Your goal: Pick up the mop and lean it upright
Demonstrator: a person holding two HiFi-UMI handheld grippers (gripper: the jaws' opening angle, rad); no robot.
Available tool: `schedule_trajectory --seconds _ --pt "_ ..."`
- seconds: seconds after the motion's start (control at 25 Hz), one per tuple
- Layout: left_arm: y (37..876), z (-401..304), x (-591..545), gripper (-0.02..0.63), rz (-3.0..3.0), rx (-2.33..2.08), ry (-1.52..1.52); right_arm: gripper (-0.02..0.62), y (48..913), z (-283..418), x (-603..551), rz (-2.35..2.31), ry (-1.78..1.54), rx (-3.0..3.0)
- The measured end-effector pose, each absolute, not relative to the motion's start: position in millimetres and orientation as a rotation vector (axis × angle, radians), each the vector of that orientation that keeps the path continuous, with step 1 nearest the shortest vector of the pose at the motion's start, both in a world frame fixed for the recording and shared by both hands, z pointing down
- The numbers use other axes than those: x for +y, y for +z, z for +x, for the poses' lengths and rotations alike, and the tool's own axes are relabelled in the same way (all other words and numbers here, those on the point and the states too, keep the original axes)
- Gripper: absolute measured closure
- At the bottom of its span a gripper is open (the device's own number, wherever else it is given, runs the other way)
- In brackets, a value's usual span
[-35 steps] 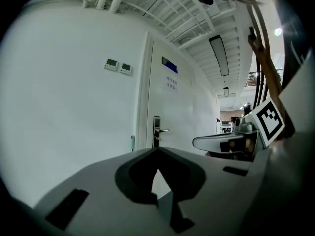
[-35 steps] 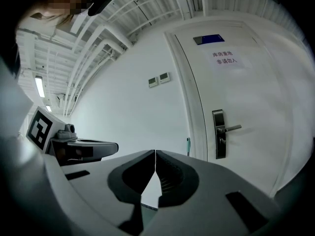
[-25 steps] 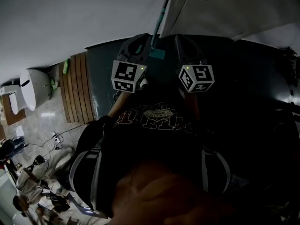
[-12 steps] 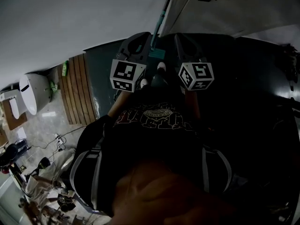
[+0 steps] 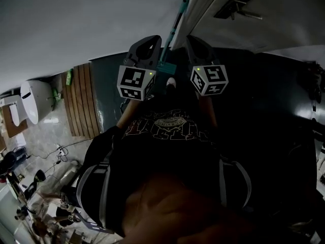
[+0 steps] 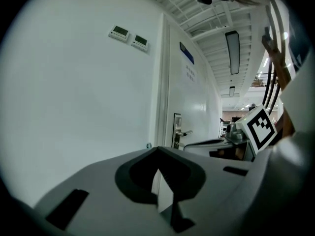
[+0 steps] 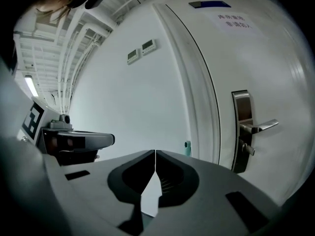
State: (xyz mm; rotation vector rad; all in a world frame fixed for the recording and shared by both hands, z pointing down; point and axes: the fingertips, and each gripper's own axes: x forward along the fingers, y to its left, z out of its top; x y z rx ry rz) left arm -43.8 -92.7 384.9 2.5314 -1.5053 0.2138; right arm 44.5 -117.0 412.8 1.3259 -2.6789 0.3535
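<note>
The mop (image 5: 174, 30) has a teal handle and stands upright against the white wall beside the door frame. Its teal joint block (image 5: 165, 67) sits low between my two grippers. The handle's tip (image 7: 187, 148) shows as a small teal spot in the right gripper view. My left gripper (image 5: 150, 39) is just left of the handle, shut, with nothing in it (image 6: 157, 149). To the handle's right, my right gripper (image 5: 195, 38) is shut and empty as well (image 7: 155, 152). Neither touches the mop. The mop head is hidden.
A white door with a metal lever handle (image 7: 252, 128) stands right of the mop. On the floor at left lie a wooden slat mat (image 5: 84, 99), a white rounded appliance (image 5: 36, 96) and cable clutter (image 5: 48, 194). The person's dark torso fills the lower head view.
The head view has tilted a little, so more of the mop handle shows. Both grippers stay shut beside the handle and have barely moved.
</note>
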Motion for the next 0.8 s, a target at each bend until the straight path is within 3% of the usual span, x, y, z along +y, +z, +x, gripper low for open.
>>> schedule_trajectory --seconds 0.8 --pt "396 -43 -169 0.558 2.452 -1.55 0.212 0.575 480 39 -221 1.259 0.532 -2.605"
